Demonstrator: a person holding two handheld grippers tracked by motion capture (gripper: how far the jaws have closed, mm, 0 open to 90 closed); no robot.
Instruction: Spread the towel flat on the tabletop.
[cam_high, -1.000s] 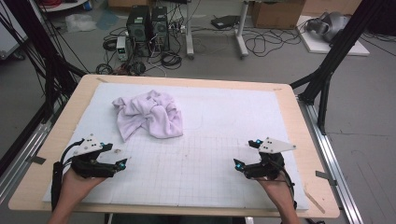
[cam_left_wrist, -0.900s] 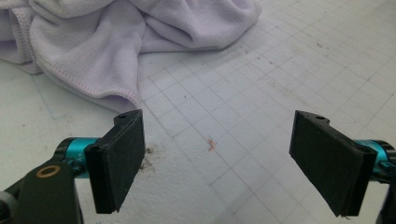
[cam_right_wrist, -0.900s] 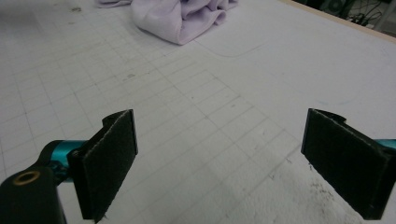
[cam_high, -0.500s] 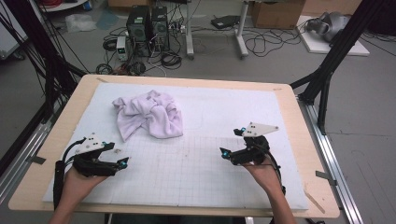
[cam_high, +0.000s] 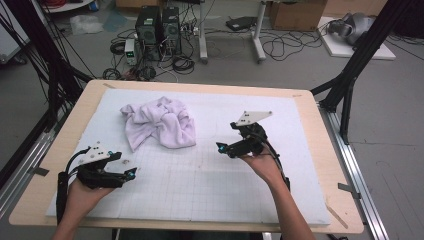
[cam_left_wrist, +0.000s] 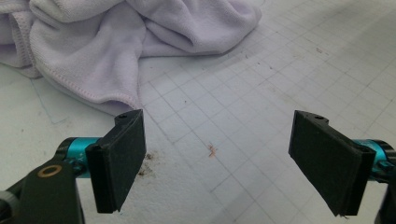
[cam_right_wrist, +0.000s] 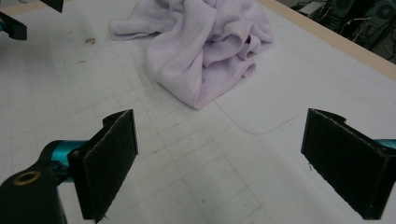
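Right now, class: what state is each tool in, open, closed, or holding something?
Left tool: open, holding nothing, short of the crumpled lilac towel.
Right tool: open, holding nothing, pointed at the towel.

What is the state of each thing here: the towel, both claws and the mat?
Towel: crumpled in a heap, lying on the mat, held by nothing.
Left claw: open, empty, low over the mat, towel ahead of it.
Right claw: open, empty, pointed toward the towel.
Mat: flat on the table, with a few small stains.
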